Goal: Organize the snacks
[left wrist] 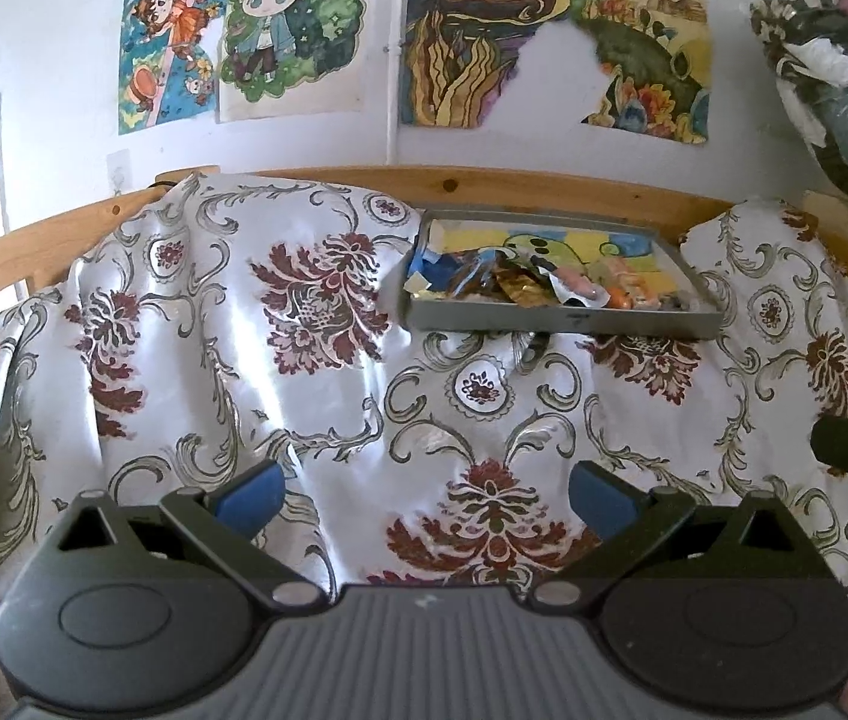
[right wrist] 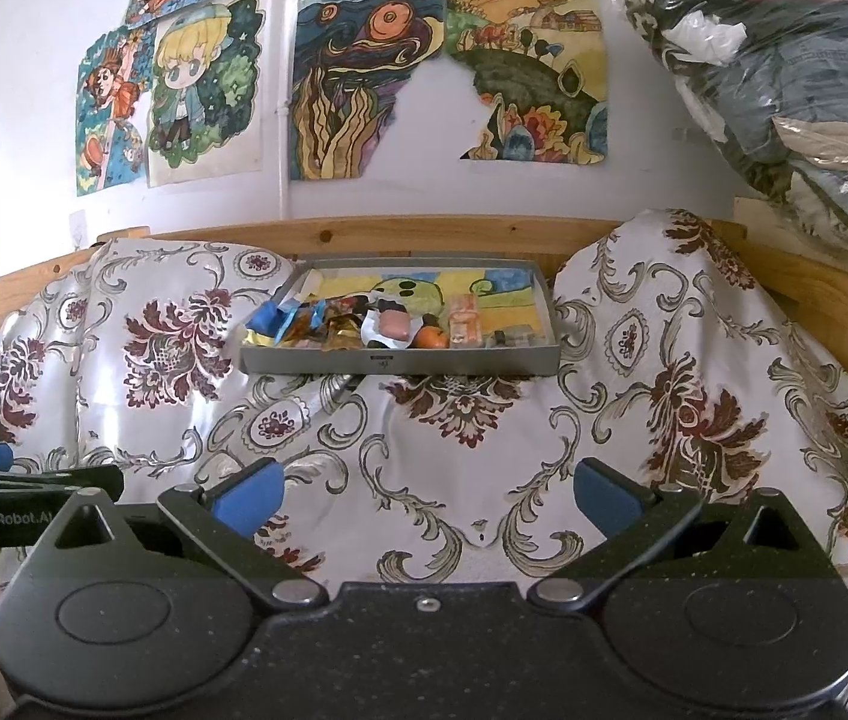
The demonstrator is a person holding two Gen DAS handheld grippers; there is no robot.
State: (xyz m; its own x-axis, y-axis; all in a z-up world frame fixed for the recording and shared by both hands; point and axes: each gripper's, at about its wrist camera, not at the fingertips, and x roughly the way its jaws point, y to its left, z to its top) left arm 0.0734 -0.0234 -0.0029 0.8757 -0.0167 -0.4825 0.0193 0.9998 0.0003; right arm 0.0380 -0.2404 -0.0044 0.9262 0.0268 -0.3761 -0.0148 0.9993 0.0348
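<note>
A white wall (right wrist: pixel 33 60) hung with coloured drawings (right wrist: pixel 363 84) fills the upper part of both views. Below it, a wooden rail (right wrist: pixel 424 231) is seen running along the back edge of a surface draped in a white floral cloth (right wrist: pixel 424 450); what lies under the cloth cannot be told. The cloth is raised into humps at the left and right, and a wide, uncluttered stretch of it is left between the tools and the tray. At the upper right, a clear plastic bag of folded clothes (right wrist: pixel 784 78) is cut off by the frame.

A shallow grey tray (right wrist: pixel 399 360) is set at the back of the cloth, close to the rail, between the two humps. The snacks (right wrist: pixel 363 321) are piled inside it, mostly toward its front wall; their wrappers overlap, and single items are hard to make out. A painted sheet is seen lining the tray floor.

The right tool (right wrist: pixel 427 495) is held low over the cloth, well short of the tray, with its blue pads spread wide and nothing between them. The left tool (left wrist: pixel 427 495) is likewise spread and empty; in the right view only its tip is visible at the left edge.
</note>
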